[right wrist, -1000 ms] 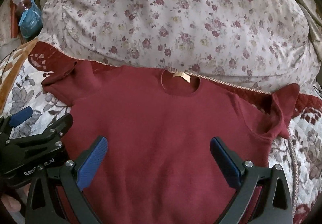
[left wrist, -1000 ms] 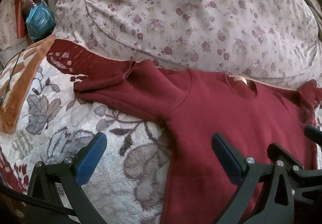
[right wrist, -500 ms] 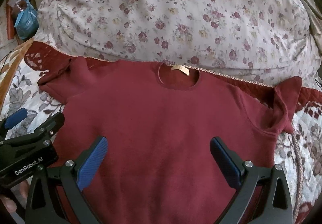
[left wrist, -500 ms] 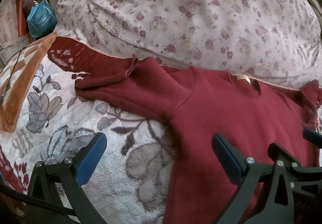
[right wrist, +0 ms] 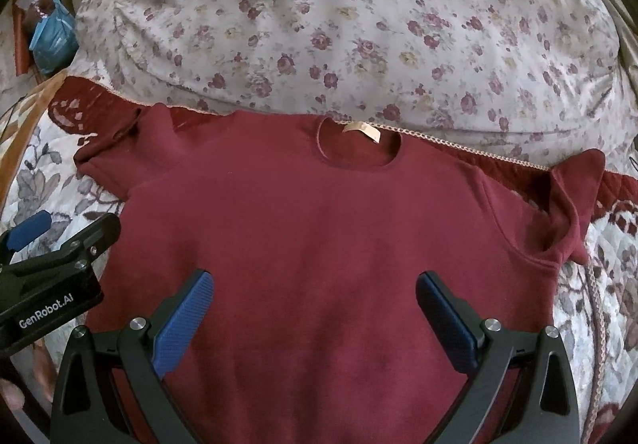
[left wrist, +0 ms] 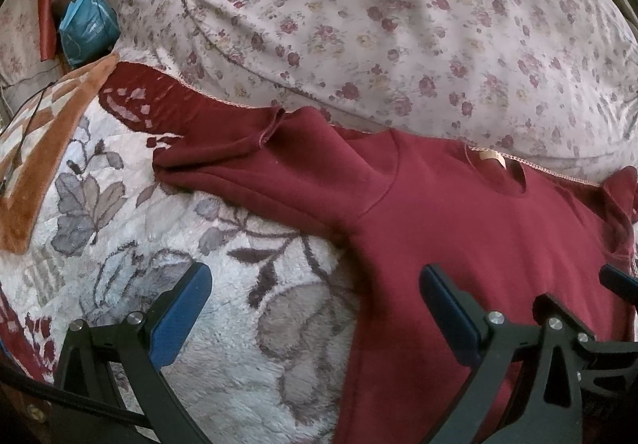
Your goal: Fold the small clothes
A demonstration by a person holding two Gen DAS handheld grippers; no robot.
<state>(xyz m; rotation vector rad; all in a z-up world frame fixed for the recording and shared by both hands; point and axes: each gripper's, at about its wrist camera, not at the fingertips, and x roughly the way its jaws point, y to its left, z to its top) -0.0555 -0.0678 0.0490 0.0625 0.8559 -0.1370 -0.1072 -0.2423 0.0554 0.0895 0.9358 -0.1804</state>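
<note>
A small dark red sweatshirt (right wrist: 319, 228) lies flat, front down, on a floral fleece blanket (left wrist: 119, 228), its neck label (right wrist: 363, 132) toward a big flowered pillow. Its left sleeve (left wrist: 255, 164) stretches out left; its right sleeve (right wrist: 570, 204) is bunched and folded up. My left gripper (left wrist: 315, 284) is open and empty over the shirt's left edge and the blanket. My right gripper (right wrist: 315, 288) is open and empty over the middle of the shirt body. The left gripper also shows at the left edge of the right wrist view (right wrist: 44, 240).
A large flowered pillow (right wrist: 339, 25) lies right behind the shirt's collar. A blue plastic bag (left wrist: 85, 27) and clutter sit at the far left. An orange-brown blanket border (left wrist: 44, 164) runs along the left. A dark red quilted edge (right wrist: 622, 188) shows at right.
Both grippers have drawn back and lifted slightly, so the shirt sits a little lower and farther in view. The shirt itself has not moved. Both grippers stay open.
</note>
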